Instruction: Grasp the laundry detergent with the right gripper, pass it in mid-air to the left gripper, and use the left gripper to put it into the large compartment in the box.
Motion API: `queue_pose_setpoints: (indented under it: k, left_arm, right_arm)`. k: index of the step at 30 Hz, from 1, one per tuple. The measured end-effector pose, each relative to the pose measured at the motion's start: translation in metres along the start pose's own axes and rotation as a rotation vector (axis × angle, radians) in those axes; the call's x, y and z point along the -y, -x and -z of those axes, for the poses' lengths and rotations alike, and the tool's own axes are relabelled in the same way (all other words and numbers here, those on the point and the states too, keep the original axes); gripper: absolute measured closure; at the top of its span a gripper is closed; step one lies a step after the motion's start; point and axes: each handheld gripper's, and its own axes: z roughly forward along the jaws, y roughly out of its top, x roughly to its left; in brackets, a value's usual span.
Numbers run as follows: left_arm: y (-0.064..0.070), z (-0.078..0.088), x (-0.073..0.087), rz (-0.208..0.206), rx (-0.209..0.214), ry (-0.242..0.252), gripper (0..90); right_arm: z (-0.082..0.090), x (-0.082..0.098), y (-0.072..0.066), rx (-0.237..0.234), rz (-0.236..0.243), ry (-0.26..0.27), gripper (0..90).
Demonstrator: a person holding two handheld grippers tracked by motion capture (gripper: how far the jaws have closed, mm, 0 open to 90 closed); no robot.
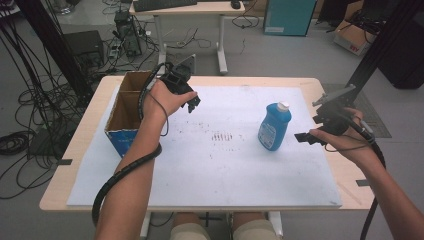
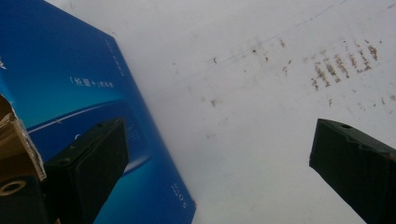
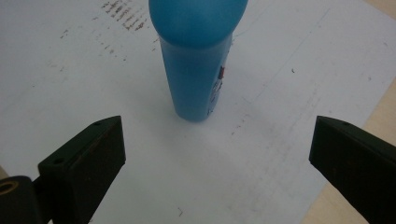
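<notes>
Hovering at the right side of the table, the right gripper (image 1: 306, 136) has its two black jaws spread wide with nothing between them, aimed at the blue plastic bottle with a white cap (image 1: 274, 125) that stands near it but apart. The bottle is upright on the white sheet covering the table (image 1: 220, 170), its long axis vertical and its cap pointing up; in the right gripper view its blue body (image 3: 196, 70) rises straight ahead, centred between the jaws and beyond their tips. The left gripper (image 1: 192, 104) is held over the sheet just beside the open brown cardboard box with blue printed sides (image 1: 126, 112), jaws likewise wide and empty. In the left gripper view the box's blue wall (image 2: 79, 88) lies behind the left jaw.
</notes>
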Motion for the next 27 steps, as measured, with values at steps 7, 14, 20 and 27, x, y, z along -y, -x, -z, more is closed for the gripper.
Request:
queue_pose_setpoints:
  k: [7, 14, 20, 27]
  left_arm:
    - [0.000, -0.002, -0.001, -0.006, -0.001, -0.005, 5.2]
    - [-0.001, -0.003, -0.001, -0.005, -0.014, -0.008, 5.2]
    - [0.000, -0.003, -0.002, -0.009, -0.015, -0.014, 5.2]
    - [0.002, -0.004, -0.004, -0.013, -0.016, -0.013, 5.2]
  right_arm:
    - [-0.018, 0.007, -0.008, 0.014, -0.021, 0.046, 3.4]
    - [-0.042, 0.015, -0.017, 0.048, -0.024, 0.087, 3.2]
    - [-0.060, 0.018, -0.023, 0.045, -0.064, 0.115, 3.1]
    - [-0.074, 0.018, -0.027, 0.061, -0.087, 0.160, 2.9]
